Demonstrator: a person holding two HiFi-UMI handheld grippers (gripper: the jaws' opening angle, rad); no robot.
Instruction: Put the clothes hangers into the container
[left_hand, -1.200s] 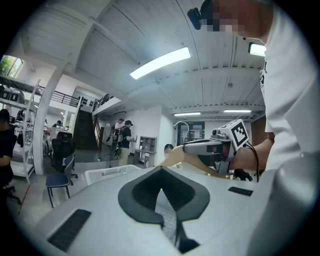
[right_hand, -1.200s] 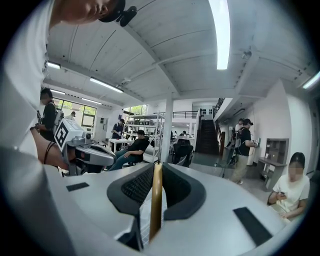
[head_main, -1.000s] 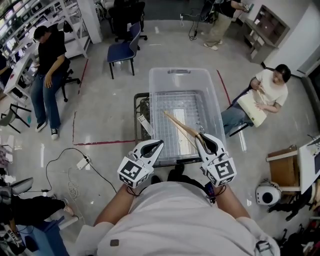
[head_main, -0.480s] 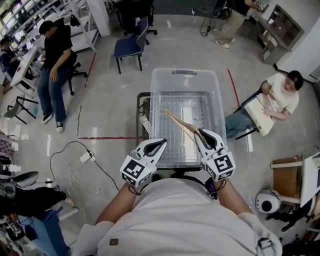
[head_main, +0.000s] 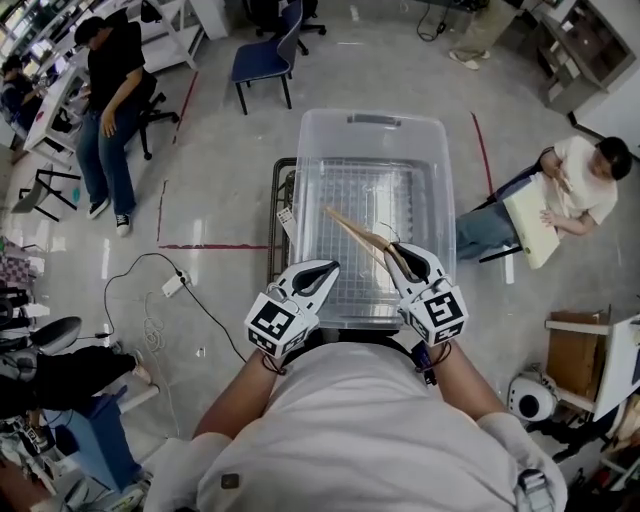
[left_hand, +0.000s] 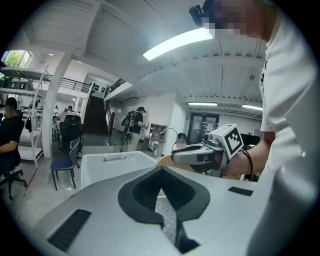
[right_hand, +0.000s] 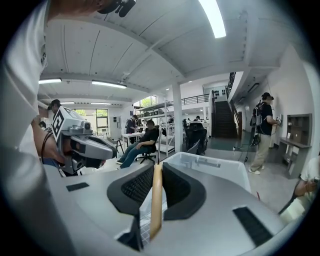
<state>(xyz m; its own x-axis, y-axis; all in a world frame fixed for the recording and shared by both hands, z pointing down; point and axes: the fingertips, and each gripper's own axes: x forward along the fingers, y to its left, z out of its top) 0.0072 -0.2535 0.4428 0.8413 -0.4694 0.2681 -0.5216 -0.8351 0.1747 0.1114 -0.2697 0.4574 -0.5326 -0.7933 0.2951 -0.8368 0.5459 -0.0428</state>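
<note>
A clear plastic container (head_main: 372, 122) stands straight ahead with nothing but its gridded bottom showing. A wooden clothes hanger (head_main: 352, 231) slants over the container's near half, and my right gripper (head_main: 403, 262) is shut on its near end. In the right gripper view the wooden bar (right_hand: 156, 200) runs up between the pads, with the container (right_hand: 215, 167) beyond. My left gripper (head_main: 327, 271) hovers at the container's near-left edge, shut with nothing in it. In the left gripper view its jaws meet at the tip (left_hand: 161, 169), with the container (left_hand: 107, 165) behind them.
A black wire cart (head_main: 283, 215) sits under and left of the container. A blue chair (head_main: 262, 60) stands beyond it. One person (head_main: 112, 100) sits at the far left, another (head_main: 570, 190) at the right. A power strip with its cable (head_main: 172, 285) lies on the floor at the left.
The view has shifted a little toward the container. The right gripper has carried the hanger slightly farther over it. The left gripper has kept its place beside it.
</note>
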